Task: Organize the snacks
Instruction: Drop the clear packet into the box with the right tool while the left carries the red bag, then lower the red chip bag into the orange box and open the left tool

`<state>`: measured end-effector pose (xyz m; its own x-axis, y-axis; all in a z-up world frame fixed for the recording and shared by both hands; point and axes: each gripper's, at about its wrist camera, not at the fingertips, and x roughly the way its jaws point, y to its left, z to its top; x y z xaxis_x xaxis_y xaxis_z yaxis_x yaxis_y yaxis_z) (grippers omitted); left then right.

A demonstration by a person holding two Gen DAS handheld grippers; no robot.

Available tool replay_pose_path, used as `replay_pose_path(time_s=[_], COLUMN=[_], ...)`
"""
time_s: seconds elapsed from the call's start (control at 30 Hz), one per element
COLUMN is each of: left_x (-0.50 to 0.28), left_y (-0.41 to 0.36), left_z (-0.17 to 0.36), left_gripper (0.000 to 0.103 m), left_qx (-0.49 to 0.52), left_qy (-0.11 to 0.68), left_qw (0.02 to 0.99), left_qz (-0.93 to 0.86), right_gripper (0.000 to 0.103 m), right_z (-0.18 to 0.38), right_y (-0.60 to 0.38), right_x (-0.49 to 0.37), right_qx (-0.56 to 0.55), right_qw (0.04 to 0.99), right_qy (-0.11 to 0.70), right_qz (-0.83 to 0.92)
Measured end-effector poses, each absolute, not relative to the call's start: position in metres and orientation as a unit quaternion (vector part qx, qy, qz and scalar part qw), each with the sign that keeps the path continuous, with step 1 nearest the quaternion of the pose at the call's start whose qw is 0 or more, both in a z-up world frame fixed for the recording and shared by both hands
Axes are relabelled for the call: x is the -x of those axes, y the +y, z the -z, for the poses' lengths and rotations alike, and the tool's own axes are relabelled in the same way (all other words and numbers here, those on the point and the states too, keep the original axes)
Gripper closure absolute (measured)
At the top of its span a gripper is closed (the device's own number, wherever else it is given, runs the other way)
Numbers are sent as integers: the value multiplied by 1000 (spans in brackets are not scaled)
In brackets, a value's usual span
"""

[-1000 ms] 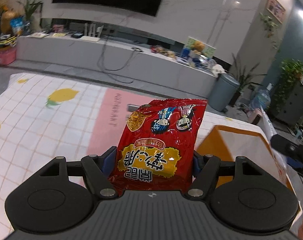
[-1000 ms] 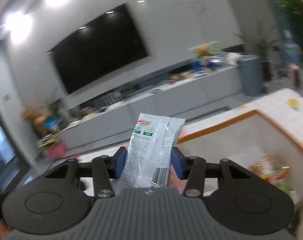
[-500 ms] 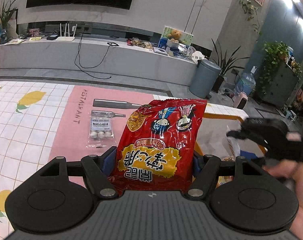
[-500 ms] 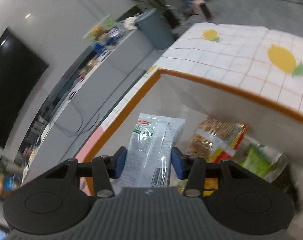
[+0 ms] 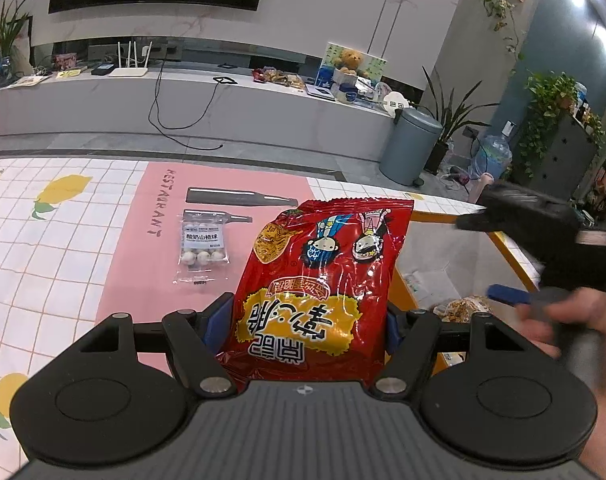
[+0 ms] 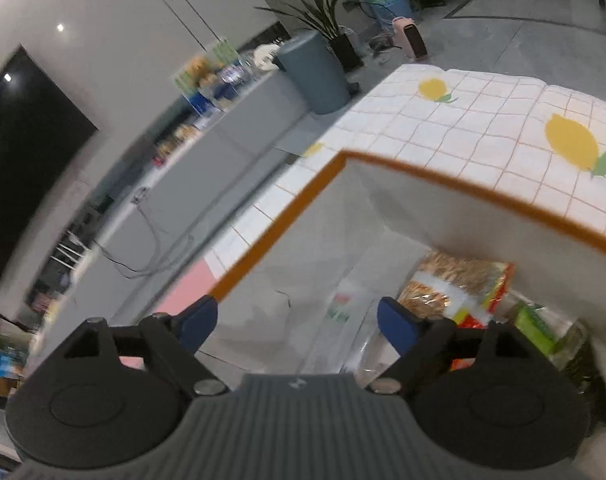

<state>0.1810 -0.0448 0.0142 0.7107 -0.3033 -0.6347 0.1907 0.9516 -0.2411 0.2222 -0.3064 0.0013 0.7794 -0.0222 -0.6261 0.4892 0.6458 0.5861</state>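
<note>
R hand-held gripper (image 6: 297, 322) jaws opening, white packet (image 6: 345, 320) it gripped a sec ago now dropping free into the orange-rimmed box (image 6: 279, 224) at 12 o'clock; L hand-held gripper (image 5: 307, 320) still clamps red chip bag (image 5: 319, 288), prob next in.

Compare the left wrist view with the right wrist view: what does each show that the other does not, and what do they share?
Only the left wrist view shows the left gripper shut on a red snack bag, a small clear packet of white balls lying on the pink mat, and the right gripper from outside.

Only the right wrist view shows the right gripper with jaws opening, nothing pressed between its pads, a blurred white packet below them inside the box, and a green packet.

Both show the orange-rimmed box, the golden noodle-like packet, the lemon-print tablecloth and the grey bin.
</note>
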Motion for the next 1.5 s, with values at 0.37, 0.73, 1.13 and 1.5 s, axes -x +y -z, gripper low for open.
replay_pose_path(time_s=[0.37, 0.73, 1.13, 1.5], left_x=[-165, -148, -217, -250], left_y=[-70, -110, -199, -235], left_z=[-22, -42, 0, 34], left_gripper=[22, 22, 22, 21], left_qx=[56, 91, 60, -1], left_qy=[352, 348, 389, 405], left_qw=[923, 918, 906, 912], left_qz=[147, 167, 154, 71], right_gripper=[14, 14, 15, 14], right_z=[-35, -57, -26, -19], right_y=[-343, -361, -388, -392], right_x=[-145, -106, -110, -110], right_qx=[-312, -154, -194, -221], right_qw=[905, 954, 936, 933], right_qy=[282, 243, 277, 273], right_qz=[62, 86, 99, 81])
